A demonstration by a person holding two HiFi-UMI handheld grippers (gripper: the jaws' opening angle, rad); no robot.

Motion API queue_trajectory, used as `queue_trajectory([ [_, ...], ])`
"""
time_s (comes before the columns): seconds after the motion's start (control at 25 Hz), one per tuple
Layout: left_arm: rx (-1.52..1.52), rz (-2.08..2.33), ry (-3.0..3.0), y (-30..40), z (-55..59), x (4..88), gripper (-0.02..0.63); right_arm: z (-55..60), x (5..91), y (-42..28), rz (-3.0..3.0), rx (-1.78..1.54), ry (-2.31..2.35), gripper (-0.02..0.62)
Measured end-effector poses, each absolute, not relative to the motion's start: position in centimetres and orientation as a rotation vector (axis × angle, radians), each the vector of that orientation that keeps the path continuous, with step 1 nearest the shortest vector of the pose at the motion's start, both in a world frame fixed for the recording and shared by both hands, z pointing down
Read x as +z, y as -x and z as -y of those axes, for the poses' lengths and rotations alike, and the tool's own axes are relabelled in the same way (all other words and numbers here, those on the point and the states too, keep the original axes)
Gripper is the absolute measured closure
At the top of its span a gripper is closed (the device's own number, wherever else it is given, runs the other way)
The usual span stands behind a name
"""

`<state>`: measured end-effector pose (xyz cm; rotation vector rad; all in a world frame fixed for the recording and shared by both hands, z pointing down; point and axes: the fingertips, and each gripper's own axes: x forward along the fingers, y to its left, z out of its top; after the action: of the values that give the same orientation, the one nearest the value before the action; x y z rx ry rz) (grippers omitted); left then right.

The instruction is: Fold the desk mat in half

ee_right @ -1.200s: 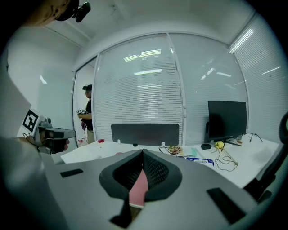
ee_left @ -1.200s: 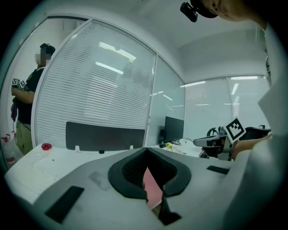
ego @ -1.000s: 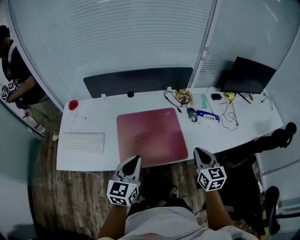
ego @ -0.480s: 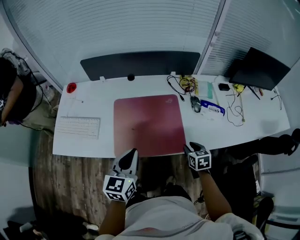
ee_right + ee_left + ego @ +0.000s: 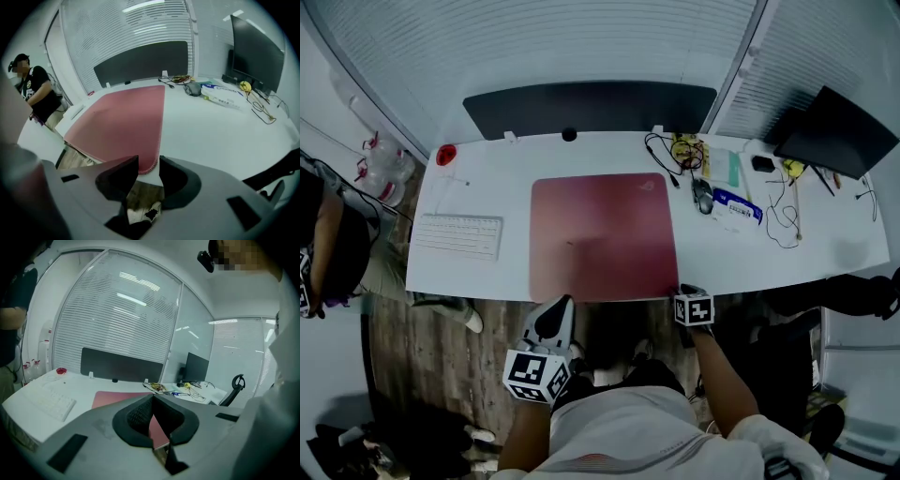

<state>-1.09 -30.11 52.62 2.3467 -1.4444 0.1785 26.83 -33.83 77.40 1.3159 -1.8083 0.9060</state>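
The dark pink desk mat [image 5: 602,236] lies flat on the white desk [image 5: 825,253], its near edge along the desk's front edge. My right gripper [image 5: 683,292] is at the mat's near right corner. In the right gripper view its jaws stand open [image 5: 149,161], and the mat's stitched corner [image 5: 151,165] sits in the gap without being pressed. My left gripper [image 5: 559,309] hovers just off the desk's front edge, below the mat's near left part. Its jaw tips meet [image 5: 152,398], shut on nothing. The mat [image 5: 115,397] shows beyond them.
A white keyboard [image 5: 457,236] lies left of the mat, with a small red object [image 5: 445,155] behind it. Right of the mat are a mouse [image 5: 703,195], tangled cables [image 5: 680,155], a blue-white packet [image 5: 736,206] and a dark screen [image 5: 834,117]. A person [image 5: 328,244] stands at far left.
My right gripper has moved forward and left to the mat's near right corner. The left gripper has stayed in front of the desk edge. The view has shifted.
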Motion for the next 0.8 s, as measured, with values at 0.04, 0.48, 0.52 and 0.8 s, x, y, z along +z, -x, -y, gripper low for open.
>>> queue_trajectory([
  [0.04,0.177,1.445,-2.342,1.0,30.1,52.7,0.594,33.8,77.6,-26.9,1.806,0.919,-1.321,0.405],
  [0.48,0.177,1.444,-2.335,1.1,29.2,52.7,0.595,33.4,77.7,-26.0,1.841,0.968,-1.407,0.514],
  [0.52,0.177,1.446,-2.334,1.2,29.2,52.6,0.595,33.4,77.5,-26.0,1.849,0.963,-1.424,0.516],
  [0.8,0.171,1.462,-2.322,2.3,28.7,52.7,0.594,34.2,73.4,-25.0,1.990,0.877,-1.475,0.518],
])
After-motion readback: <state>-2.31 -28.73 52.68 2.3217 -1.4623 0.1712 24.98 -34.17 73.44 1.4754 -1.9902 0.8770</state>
